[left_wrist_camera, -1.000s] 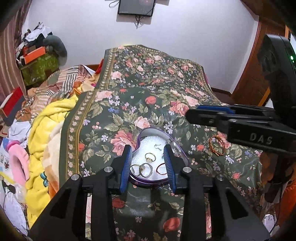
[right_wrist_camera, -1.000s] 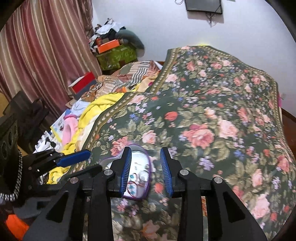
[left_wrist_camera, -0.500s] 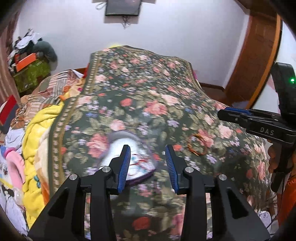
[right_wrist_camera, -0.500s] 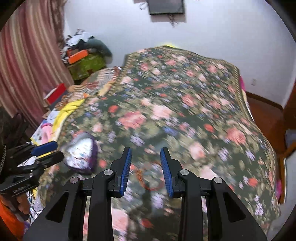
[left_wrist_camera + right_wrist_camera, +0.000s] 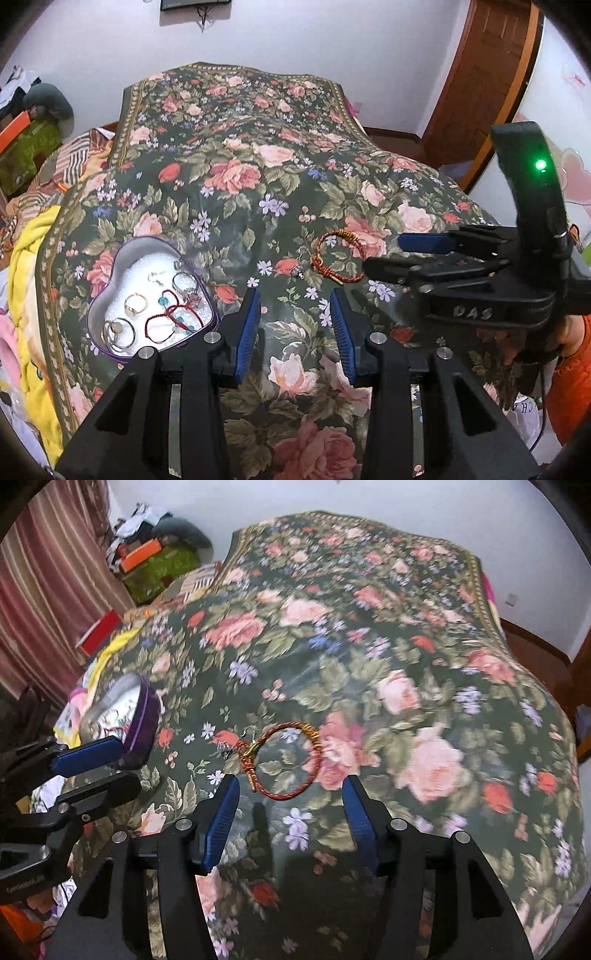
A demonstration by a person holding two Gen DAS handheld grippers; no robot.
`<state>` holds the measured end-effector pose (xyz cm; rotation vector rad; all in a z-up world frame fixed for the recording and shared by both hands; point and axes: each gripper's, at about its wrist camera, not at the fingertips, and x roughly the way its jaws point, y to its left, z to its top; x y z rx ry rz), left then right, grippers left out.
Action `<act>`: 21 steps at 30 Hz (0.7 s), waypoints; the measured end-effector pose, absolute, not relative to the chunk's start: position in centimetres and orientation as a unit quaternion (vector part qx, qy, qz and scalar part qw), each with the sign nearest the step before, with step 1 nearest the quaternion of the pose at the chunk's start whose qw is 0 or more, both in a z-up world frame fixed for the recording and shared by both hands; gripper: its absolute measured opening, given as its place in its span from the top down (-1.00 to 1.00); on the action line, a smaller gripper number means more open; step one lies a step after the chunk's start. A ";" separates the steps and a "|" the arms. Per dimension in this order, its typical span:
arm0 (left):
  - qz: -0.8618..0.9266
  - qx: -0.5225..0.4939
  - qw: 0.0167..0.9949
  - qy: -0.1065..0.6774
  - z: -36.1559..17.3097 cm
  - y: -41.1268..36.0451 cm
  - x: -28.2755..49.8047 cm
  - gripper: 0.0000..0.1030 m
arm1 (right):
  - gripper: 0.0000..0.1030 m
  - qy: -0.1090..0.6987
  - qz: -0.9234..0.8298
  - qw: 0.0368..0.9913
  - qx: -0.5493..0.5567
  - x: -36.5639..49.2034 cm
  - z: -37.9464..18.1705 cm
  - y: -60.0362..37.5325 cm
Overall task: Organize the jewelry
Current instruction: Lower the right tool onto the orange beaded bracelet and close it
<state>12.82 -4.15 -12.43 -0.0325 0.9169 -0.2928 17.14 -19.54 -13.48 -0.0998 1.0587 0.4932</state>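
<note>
The red and gold bracelet (image 5: pixel 286 762) is lying loose on the flowered bedspread (image 5: pixel 424 664), just ahead of the right gripper (image 5: pixel 290 823) at about 12 o'clock in the right wrist view, not inside anything yet. The heart-shaped tin (image 5: pixel 110 266) it presumably belongs in sits well apart from it, over at 9 o'clock, already holding rings and a couple of red cord bracelets.

What I'd worry about: the bracelet is thin and flat on soft fabric, so closing on it could pinch a fold of the bedspread too, or the fingers could slide over the cord and push it away. It also has a little clasp or charm end near the left side, and grabbing there might let the loop swing and slip on the way to the tin.

Pose-wise, the right gripper is low and pointing forward over the bed, fingers spread wide with nothing between them, bracelet just beyond the tips. The left gripper (image 5: pixel 295 325) hangs beside the tin, also spread open and empty. A bit of hand shows at 3 o'clock.
</note>
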 end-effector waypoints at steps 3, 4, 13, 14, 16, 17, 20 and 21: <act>-0.134 -0.022 0.885 0.445 -12.8 -3.6 13.1 0.27 | -0.04 0.513 0.235 0.823 -0.065 17.7 -14.6 -18.3; -0.132 -0.024 0.885 0.445 -12.9 -3.4 13.1 0.27 | -0.04 0.516 0.235 0.821 -0.068 17.7 -14.9 -18.2; -0.129 -0.033 0.883 0.451 -13.5 -2.5 13.8 0.27 | -0.10 0.511 0.237 0.824 -0.065 18.6 -16.1 -17.5; -0.129 -0.032 0.882 0.451 -13.5 -2.6 13.8 0.27 | -0.09 0.510 0.237 0.824 -0.064 18.6 -16.1 -17.5; -0.131 -0.031 0.882 0.452 -13.6 -2.8 13.8 0.27 | 0.09 0.506 0.231 0.829 -0.065 18.7 -16.1 -17.4; -0.132 -0.030 0.882 0.452 -13.6 -2.9 13.8 0.27 | 0.26 0.505 0.229 0.830 -0.061 18.8 -16.0 -17.6; -0.135 -0.026 0.880 0.454 -13.6 -3.4 13.9 0.27 | 0.69 0.509 0.231 0.829 -0.033 19.2 -16.0 -18.4; -0.137 -0.025 0.880 0.455 -13.7 -3.5 13.9 0.27 | 0.72 0.510 0.231 0.828 -0.026 19.3 -16.0 -18.6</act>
